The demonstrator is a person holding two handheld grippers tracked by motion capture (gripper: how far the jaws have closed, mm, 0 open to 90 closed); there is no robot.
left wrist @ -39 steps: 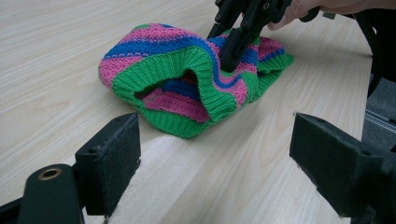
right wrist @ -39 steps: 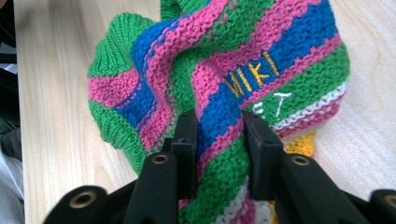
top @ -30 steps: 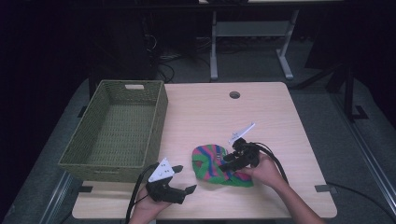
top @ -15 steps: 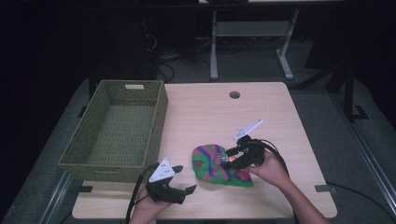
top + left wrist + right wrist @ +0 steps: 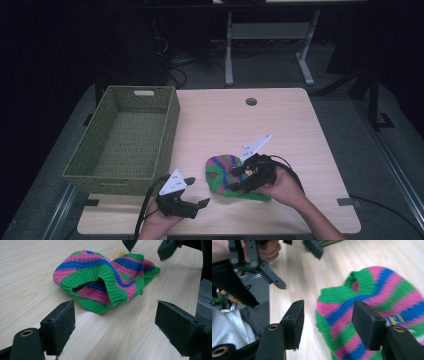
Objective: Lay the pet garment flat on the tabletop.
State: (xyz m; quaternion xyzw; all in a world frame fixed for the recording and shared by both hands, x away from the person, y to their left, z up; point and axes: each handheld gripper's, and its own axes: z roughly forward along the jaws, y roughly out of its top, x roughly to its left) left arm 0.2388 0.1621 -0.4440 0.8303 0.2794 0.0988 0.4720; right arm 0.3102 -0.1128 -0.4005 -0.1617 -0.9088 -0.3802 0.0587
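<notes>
Right tongs (image 5: 239, 181), jaws partly apart and just narrowed from a wider spread, poised above the near-right part of a crumpled knitted garment striped in green, pink and blue (image 5: 231, 176); in the right gripper view the stripes lie beyond the two black pads (image 5: 368, 325) with nothing pinched between them, so the pose reads as a fresh approach for a better bite on the cloth. Left tongs (image 5: 196, 195), jaws wide and empty, held low at the near edge of the pale wooden bench (image 5: 220, 120), aimed at the garment's ribbed green hem (image 5: 100, 282), which faces them as an open fold: a likely second hold. The garment lies flat on the bench, between the two tongs and well apart from the empty olive-green woven rectangular basket (image 5: 95, 165) at the left, a probable destination.
</notes>
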